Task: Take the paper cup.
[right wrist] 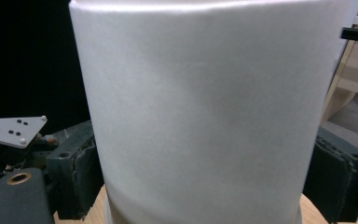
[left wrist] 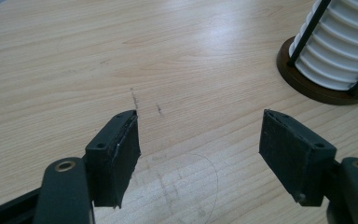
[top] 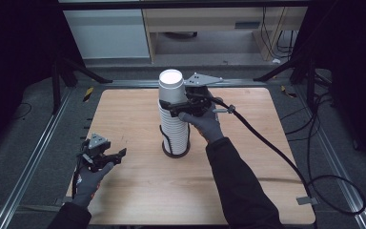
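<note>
Right gripper clamps the top paper cup to lift it off the racked stack; left gripper idles, jaws apart, holding nothing.

Right tool raised at mid-table, jaws closed in; left tool low, jaws apart.

Background stuff: the wooden table sat on a grey carpeted floor, with metal rails running along both sides. Behind it stood a white cabinet and a pale wooden shelf unit, cables dangling nearby.
</note>
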